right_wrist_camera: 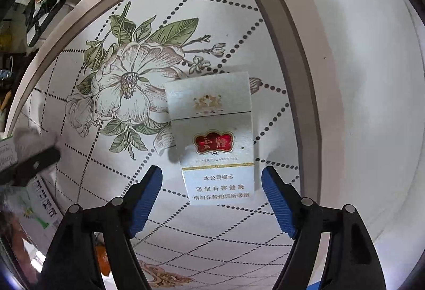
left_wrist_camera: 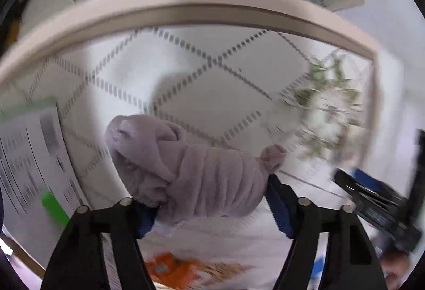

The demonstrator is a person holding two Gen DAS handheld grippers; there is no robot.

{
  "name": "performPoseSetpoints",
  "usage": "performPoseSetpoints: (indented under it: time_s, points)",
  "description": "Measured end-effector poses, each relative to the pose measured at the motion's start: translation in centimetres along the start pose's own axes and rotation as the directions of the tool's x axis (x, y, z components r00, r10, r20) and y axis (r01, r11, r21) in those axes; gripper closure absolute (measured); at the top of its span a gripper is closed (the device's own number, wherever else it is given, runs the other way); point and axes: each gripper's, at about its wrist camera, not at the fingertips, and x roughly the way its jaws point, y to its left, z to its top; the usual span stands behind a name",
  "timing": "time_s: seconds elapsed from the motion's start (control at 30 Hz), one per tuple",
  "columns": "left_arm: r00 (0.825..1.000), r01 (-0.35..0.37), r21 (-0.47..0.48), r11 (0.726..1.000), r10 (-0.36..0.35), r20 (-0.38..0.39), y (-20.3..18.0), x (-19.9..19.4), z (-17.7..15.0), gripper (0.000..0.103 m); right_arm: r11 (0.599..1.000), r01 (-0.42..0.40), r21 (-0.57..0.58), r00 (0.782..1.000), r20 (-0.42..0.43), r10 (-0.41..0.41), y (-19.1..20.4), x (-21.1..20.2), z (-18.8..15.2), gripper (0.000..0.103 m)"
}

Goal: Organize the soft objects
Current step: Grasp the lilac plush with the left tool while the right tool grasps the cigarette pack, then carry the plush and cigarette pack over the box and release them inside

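Two grippers work over a wide table [right_wrist_camera: 358,77] whose glossy printed mat [right_wrist_camera: 212,24] shows dotted diamonds and a big flower. Judging by the scene, the step in hand is carrying one soft thing to its spot; next comes picking a landing place and easing the jaws apart.

That soft thing is a lilac plush towel roll [left_wrist_camera: 191,170], ribbed and squashy, pinched between the blue ridged pads of the left gripper [left_wrist_camera: 209,199], which is closed onto it above the mat.

Smaller, a stiff white cigarette pack [right_wrist_camera: 212,138] lies flat on the mat, its near end between the wide-open fingers of the right gripper [right_wrist_camera: 212,199], which holds nothing.
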Motion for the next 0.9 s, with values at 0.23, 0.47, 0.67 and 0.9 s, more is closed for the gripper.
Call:
performPoseSetpoints:
  time_s: [0.23, 0.47, 0.67, 0.9]
  points:
    - [0.994, 0.111, -0.18, 0.977, -0.11, 0.018, 2.5, -0.9, -2.8, 0.029, 1.0, 0.0, -0.01, 1.0, -0.01, 0.0, -0.4, -0.8, -0.5, 0.023]
    - [0.98, 0.197, -0.321, 0.926, -0.195, 0.036, 4.4, 0.7, -3.3, 0.029, 1.0, -0.029, -0.003, 1.0, -0.007, 0.029, -1.2, -0.3, -1.7, 0.023]
    - [0.996, 0.091, -0.327, 0.941, -0.089, 0.02, 3.1, 2.3, 0.2, 0.029, 1.0, -0.018, 0.023, 1.0, 0.001, 0.018, -1.1, 0.8, -2.2, 0.023]
    - [0.969, -0.214, -0.012, 0.977, 0.214, 0.123, -3.3, 2.8, 0.1, 0.049, 0.999, 0.039, 0.029, 0.999, 0.011, -0.039, -0.8, 2.5, -1.2, 0.025]
